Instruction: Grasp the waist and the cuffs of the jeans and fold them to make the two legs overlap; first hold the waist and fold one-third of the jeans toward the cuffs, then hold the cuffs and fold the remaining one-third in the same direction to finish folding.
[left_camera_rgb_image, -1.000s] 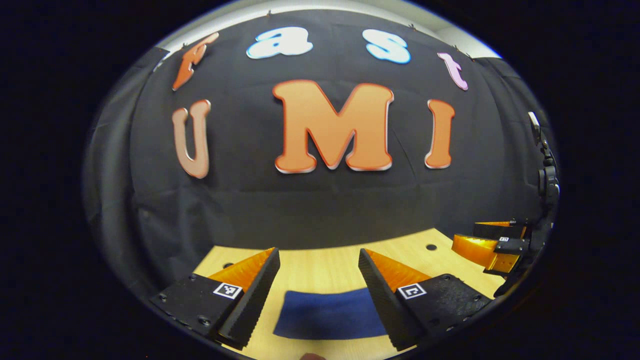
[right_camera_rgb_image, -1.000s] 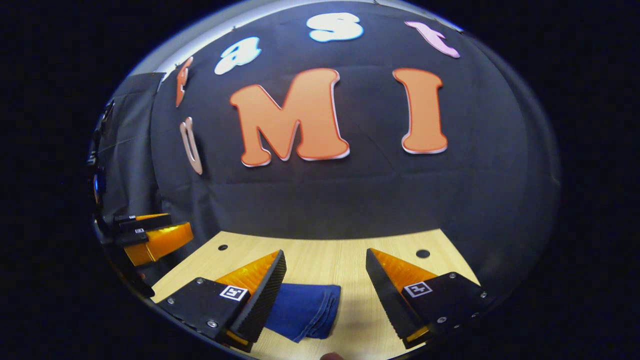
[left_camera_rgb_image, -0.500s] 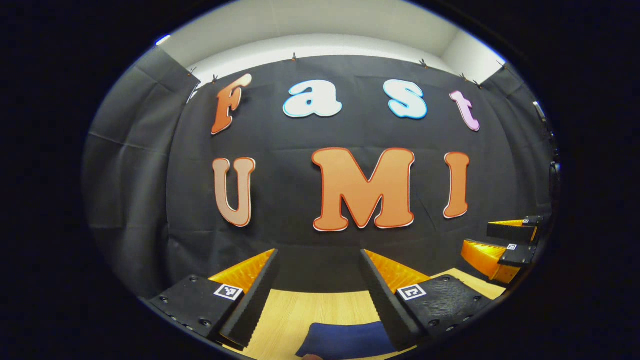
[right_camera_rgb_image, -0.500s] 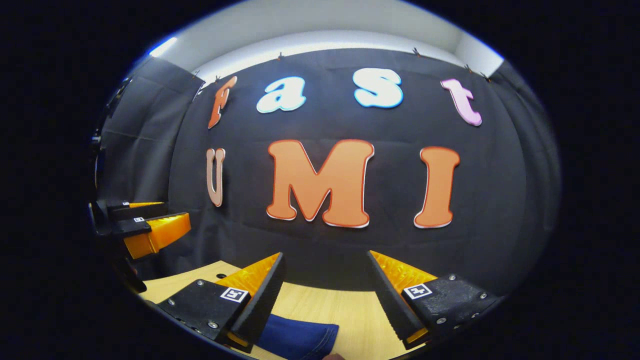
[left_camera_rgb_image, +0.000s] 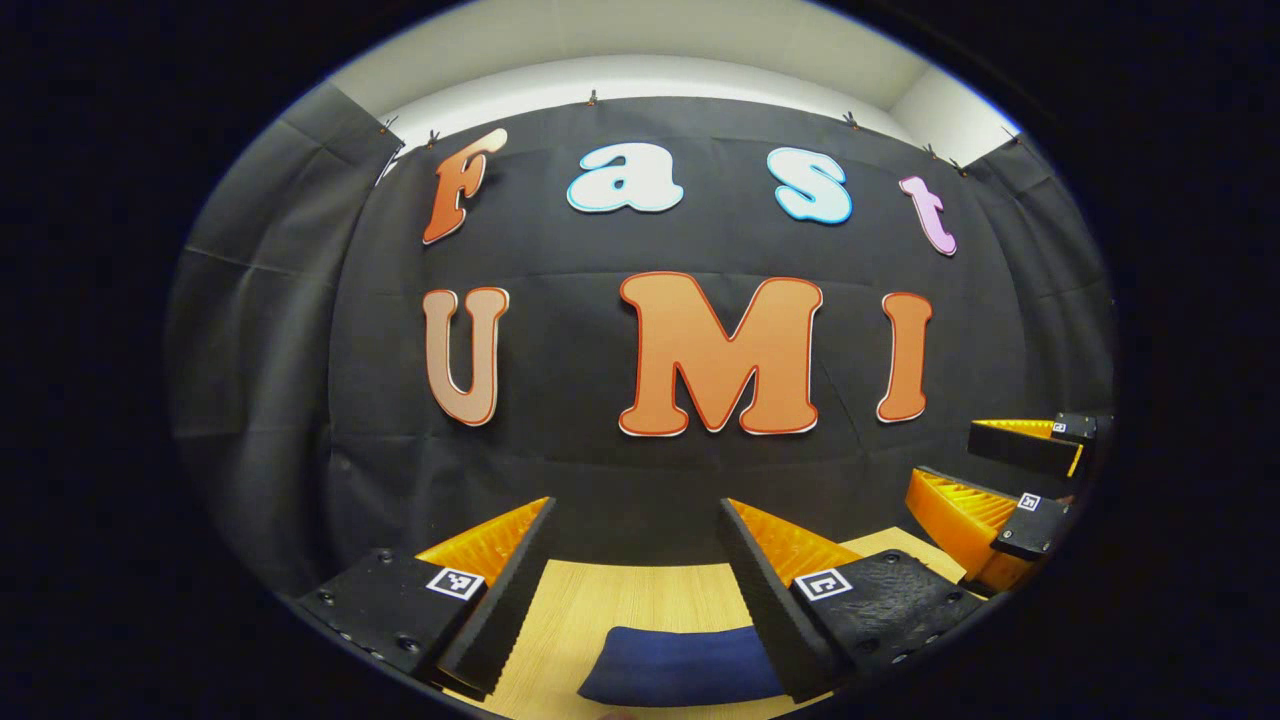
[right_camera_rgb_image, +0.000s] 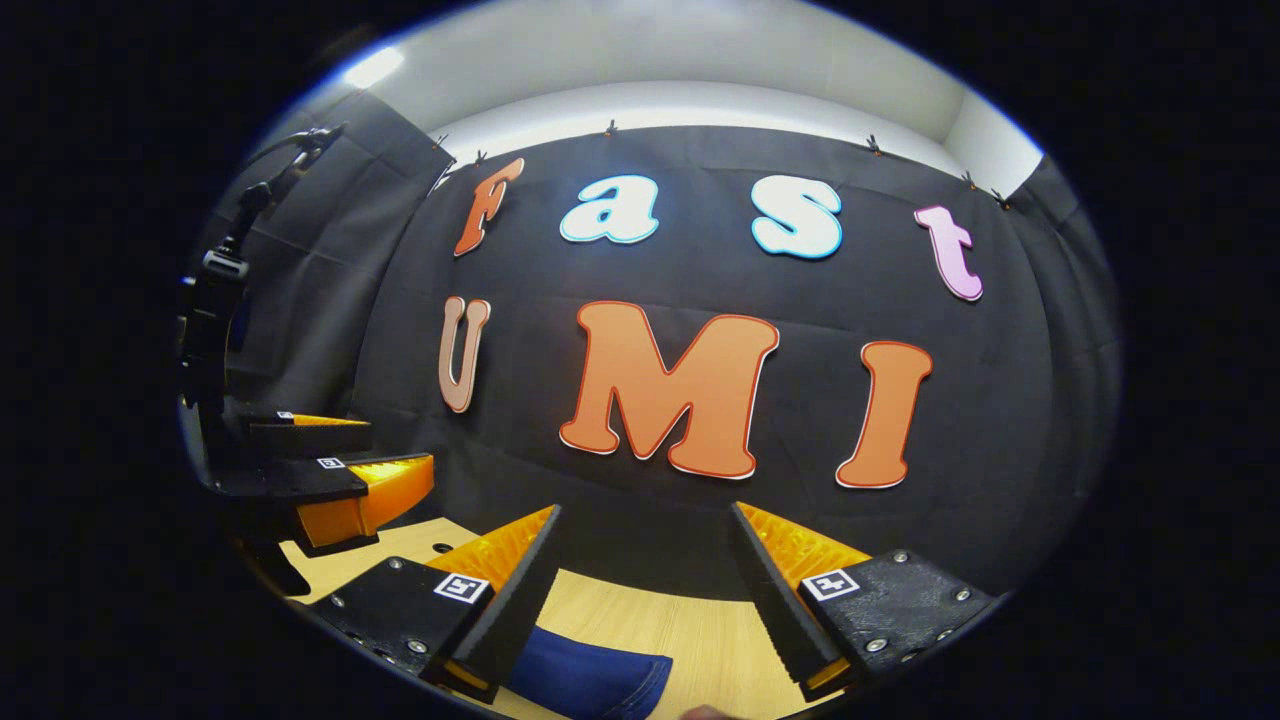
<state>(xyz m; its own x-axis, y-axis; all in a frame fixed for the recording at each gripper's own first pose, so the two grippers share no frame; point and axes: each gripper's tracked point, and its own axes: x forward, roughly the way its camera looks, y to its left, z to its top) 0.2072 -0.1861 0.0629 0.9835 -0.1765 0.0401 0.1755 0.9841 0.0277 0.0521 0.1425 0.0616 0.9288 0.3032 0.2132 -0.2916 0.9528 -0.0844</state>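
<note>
A: Start with the biggest thing. Why does the desk look so bare?

B: Because the jeans lie on it as one small, compact bundle, low in the left gripper view just ahead of the fingers. In the right gripper view the jeans show a rounded, layered edge near that gripper's own left finger. A bundle that tight suggests, to my eye, that the folding is finished or very nearly so.

A: And the grippers, why are they held up like that?

B: The left gripper is raised off the cloth with its fingers spread wide and nothing between them. The right gripper is the same: released, lifted, touching no denim. I'd judge both are clear of the jeans so the folds lie undisturbed.

A: Are the two close together?

B: Side by side. From the left one, the other gripper sits at the far right edge, fingers apart; from the right one, its partner sits at the left.
</note>
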